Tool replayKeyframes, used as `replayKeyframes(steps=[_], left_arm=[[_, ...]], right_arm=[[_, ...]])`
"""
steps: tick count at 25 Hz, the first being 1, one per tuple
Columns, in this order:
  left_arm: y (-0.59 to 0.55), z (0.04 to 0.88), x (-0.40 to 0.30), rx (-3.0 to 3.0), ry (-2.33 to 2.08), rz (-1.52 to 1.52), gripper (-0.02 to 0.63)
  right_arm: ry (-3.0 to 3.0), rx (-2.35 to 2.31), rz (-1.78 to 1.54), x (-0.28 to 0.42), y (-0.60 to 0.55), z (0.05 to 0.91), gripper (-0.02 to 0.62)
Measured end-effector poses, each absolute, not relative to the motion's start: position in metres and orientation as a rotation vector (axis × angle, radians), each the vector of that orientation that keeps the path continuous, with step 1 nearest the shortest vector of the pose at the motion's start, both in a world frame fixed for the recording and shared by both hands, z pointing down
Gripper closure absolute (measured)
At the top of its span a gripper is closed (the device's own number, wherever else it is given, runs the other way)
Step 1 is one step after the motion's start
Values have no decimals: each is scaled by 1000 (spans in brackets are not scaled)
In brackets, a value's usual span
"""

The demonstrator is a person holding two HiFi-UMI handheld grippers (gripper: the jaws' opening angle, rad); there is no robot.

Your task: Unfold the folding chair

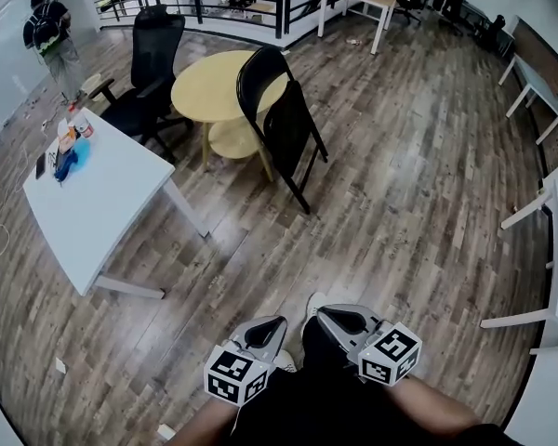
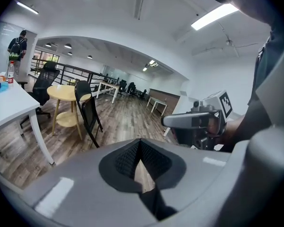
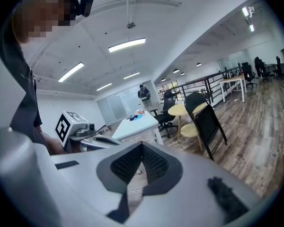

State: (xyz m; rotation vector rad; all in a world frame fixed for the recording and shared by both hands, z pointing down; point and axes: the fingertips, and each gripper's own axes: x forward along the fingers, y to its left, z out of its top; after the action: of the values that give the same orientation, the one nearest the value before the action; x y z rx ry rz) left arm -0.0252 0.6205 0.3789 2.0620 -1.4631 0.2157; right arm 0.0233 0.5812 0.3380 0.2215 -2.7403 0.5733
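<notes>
Fingers, left [image 2: 125, 159]: pressed together, with nothing pinched between them.
Fingers, right [image 3: 128, 163]: likewise pressed together and empty.
Left gripper [image 1: 272, 323]: low in the head view, close to the person's body, marker cube toward the camera, pointing out over the floor.
Right gripper [image 1: 324, 314]: just beside the left one and level with it, apart from it, aimed the same way.
Floor [image 1: 400, 184]: grey-brown wooden planks running between the grippers and the furniture.
Folding chair [image 1: 284, 124]: black and folded flat, standing on the floor with its top leaning at the edge of the round bench. It is well apart from both grippers and nothing touches it.
Round bench [image 1: 214, 86]: pale yellow top with a lower shelf, just behind the folding chair.
White bench [image 1: 102, 203]: to the left of the chair in the head view; a bottle [image 1: 74, 126] and a blue object [image 1: 65, 163] lie near its far end.
Office chair [image 1: 153, 54]: black, between the white bench and the round bench, on their far side.
Person [image 1: 48, 31]: stands at the far left with a backpack on, well away.
</notes>
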Motion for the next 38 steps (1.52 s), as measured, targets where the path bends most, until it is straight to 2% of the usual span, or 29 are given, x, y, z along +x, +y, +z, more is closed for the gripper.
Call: replayKeyframes(steps=[11,25,32,38], left_arm=[[503,369,-57,2047,-1510,253,600],[361,355,-27,2112,-1466,385,600],[328,353,-31,2121,-1472,435,600],[308,366,-60,2066,-1501,413,600]], right_arm=[[-2769,233,716,-1,462,341,598],[-2869,310,719,37,318,329,598],[-2847,361,759,52,283,341,598],[-2817,367,780,39,254,352,598]])
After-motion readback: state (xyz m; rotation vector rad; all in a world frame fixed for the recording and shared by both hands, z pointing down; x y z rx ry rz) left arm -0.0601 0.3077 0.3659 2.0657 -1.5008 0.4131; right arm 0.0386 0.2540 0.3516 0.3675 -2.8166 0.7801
